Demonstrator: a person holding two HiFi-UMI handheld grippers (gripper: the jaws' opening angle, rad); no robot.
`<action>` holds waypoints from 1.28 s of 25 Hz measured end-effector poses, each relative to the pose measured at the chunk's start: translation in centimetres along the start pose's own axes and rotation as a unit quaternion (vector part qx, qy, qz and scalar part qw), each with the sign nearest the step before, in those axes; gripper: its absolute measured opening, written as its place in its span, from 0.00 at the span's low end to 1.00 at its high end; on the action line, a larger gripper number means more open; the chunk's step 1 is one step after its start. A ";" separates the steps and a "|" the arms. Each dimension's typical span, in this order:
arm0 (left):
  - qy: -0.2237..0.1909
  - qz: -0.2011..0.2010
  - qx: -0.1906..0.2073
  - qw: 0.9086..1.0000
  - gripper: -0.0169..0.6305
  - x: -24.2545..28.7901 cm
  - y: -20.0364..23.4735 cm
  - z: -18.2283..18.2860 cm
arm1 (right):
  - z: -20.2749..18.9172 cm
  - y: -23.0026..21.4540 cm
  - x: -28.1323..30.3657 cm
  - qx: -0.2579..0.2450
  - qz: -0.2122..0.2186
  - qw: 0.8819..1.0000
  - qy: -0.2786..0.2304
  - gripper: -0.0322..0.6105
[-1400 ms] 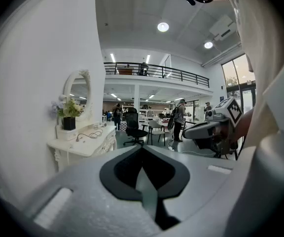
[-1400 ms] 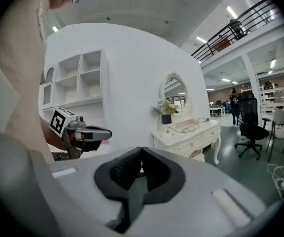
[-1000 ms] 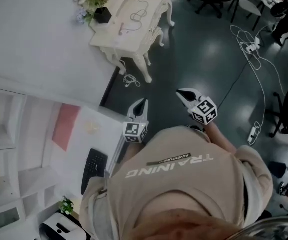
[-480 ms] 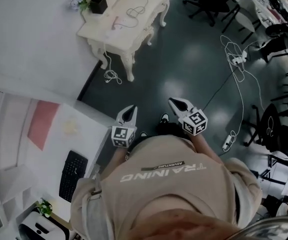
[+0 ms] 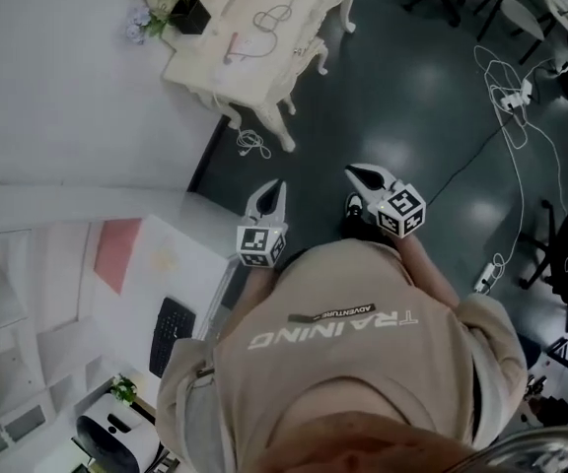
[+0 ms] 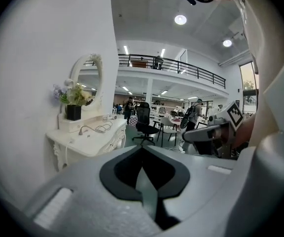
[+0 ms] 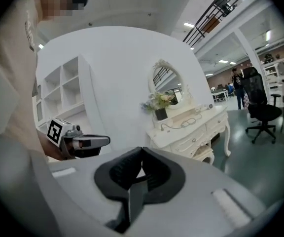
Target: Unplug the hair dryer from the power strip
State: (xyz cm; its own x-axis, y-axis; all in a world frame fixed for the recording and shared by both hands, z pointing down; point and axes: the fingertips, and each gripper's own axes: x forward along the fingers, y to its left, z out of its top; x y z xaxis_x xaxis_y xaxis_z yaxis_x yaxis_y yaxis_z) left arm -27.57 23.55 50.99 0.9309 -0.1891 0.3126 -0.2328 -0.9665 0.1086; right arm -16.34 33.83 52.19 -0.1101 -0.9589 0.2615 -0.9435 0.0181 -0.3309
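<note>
A white vanity table (image 5: 264, 62) stands ahead by the wall, with a looped cord (image 5: 272, 16) lying on its top. I cannot make out the hair dryer or its power strip from here. My left gripper (image 5: 276, 184) is held in front of the person's chest, pointing toward the table, shut and empty. My right gripper (image 5: 352, 173) is beside it, also shut with nothing between its pads. In the left gripper view the closed jaws (image 6: 142, 148) face the table (image 6: 85, 142); the right gripper view shows its closed jaws (image 7: 141, 150) and the table (image 7: 191, 127) further off.
A black pot of flowers (image 5: 187, 13) and an oval mirror (image 6: 90, 80) are at the table's wall end. A loose cable (image 5: 254, 146) lies on the dark floor by a table leg. Floor cables with a power strip (image 5: 488, 274) run at right. White shelving and a keyboard (image 5: 171, 333) sit at left.
The person has walked on across the floor, carrying both grippers forward toward the vanity table. Both stay shut and empty.
</note>
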 end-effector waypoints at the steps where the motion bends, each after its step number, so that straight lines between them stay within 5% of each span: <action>1: -0.001 0.008 0.004 1.000 0.04 1.2 -0.2 1.0 | 0.6 -1.4 0.0 0.000 0.007 1.000 -0.004 0.06; 8: 0.002 0.035 0.019 0.999 0.04 9.7 -1.4 4.7 | 2.7 -12.9 1.6 -0.011 0.015 1.000 -0.007 0.06; 14: 0.010 0.081 -0.083 0.993 0.04 13.2 1.4 3.8 | 2.8 -16.9 3.8 0.019 0.024 0.999 0.009 0.06; 23: -0.013 0.077 -0.048 0.996 0.04 20.9 7.0 5.0 | 4.7 -20.1 10.4 0.047 0.041 0.998 0.024 0.06; 28: -0.031 0.046 -0.043 0.998 0.04 25.4 11.0 7.4 | 9.2 -20.8 14.8 -0.022 0.043 0.997 0.053 0.06; 32: -0.041 0.025 -0.016 0.999 0.04 27.6 15.0 8.4 | 11.2 -21.5 19.6 -0.009 0.044 0.997 0.070 0.06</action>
State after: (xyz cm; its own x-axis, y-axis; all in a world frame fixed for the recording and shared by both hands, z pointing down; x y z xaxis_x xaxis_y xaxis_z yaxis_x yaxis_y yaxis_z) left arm -2.96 2.34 53.31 0.9371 -0.2523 0.2411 -0.2879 -0.9494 0.1256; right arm 5.28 11.46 54.23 -0.2346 -0.9046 0.3559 -0.9336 0.1076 -0.3418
